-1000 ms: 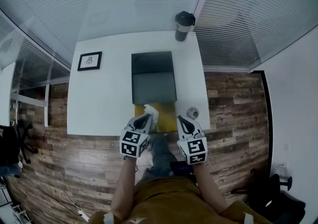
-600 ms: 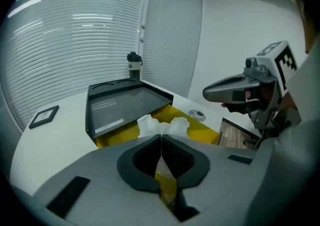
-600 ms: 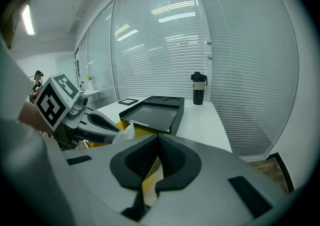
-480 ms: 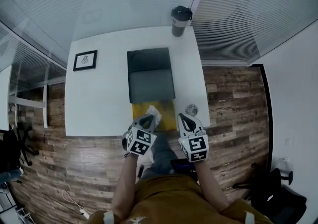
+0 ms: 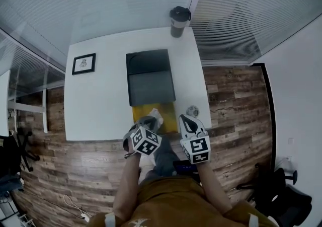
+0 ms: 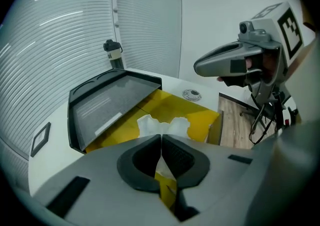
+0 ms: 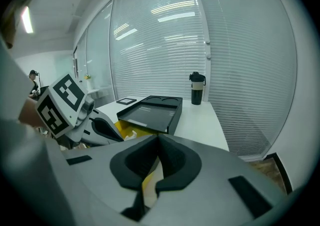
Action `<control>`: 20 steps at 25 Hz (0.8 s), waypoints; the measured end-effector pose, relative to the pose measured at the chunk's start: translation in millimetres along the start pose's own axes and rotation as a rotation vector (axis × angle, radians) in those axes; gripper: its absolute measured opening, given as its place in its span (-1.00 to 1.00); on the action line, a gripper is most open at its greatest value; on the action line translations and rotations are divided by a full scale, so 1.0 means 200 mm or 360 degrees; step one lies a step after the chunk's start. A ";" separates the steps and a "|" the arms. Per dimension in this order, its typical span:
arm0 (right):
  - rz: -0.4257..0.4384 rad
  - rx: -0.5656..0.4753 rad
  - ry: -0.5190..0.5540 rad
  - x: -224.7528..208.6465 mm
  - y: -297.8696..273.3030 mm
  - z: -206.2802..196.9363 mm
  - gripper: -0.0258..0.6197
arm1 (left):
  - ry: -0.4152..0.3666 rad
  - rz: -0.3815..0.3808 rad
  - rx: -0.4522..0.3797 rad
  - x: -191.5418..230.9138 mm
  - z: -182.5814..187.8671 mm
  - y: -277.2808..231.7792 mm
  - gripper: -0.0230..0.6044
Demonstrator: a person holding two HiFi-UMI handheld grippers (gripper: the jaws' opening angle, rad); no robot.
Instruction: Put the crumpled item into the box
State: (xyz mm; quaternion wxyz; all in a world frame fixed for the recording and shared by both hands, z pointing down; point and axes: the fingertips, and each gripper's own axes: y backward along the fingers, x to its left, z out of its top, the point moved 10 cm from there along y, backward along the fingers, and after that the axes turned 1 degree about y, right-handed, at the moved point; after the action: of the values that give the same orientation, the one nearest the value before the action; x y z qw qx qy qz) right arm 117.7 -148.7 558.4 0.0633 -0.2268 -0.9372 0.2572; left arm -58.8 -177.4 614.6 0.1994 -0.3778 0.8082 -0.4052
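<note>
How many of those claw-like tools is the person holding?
2. The left gripper, shut on the crumpled item over the yellow box; the right gripper beside it, shut.

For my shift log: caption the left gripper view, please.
Left hand-held gripper shut on white crumpled paper, held over the open yellow box.
</note>
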 end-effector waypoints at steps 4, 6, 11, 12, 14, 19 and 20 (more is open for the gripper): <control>-0.0007 0.0002 -0.0004 -0.01 0.00 -0.01 -0.88 | -0.0006 -0.0036 0.0011 0.00 0.01 0.00 -0.83; -0.0006 -0.0003 -0.0003 -0.01 0.00 0.00 -0.88 | -0.0013 -0.0045 0.0013 0.00 0.01 0.00 -0.83; -0.0017 -0.0009 -0.0003 -0.01 0.01 0.00 -0.88 | -0.0032 -0.0094 0.0023 -0.01 0.01 0.00 -0.83; -0.0024 -0.0013 0.0002 -0.01 0.02 0.01 -0.88 | -0.0024 -0.0103 0.0020 -0.01 0.01 0.00 -0.83; -0.0038 -0.0017 0.0005 -0.01 0.03 0.01 -0.88 | -0.0002 -0.0109 0.0011 0.00 0.01 0.00 -0.80; -0.0061 -0.0038 -0.0006 -0.01 0.05 0.02 -0.88 | 0.0070 -0.0099 -0.0035 0.01 0.00 0.01 -0.65; -0.0062 -0.0042 -0.0012 -0.01 0.07 0.02 -0.88 | 0.0104 -0.0104 -0.0055 0.01 0.01 0.02 -0.64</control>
State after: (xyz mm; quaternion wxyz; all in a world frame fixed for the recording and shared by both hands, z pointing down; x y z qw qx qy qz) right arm 124.6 -141.4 549.2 0.0618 -0.2082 -0.9450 0.2444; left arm -61.3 -178.7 610.8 0.1532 -0.3940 0.8084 -0.4096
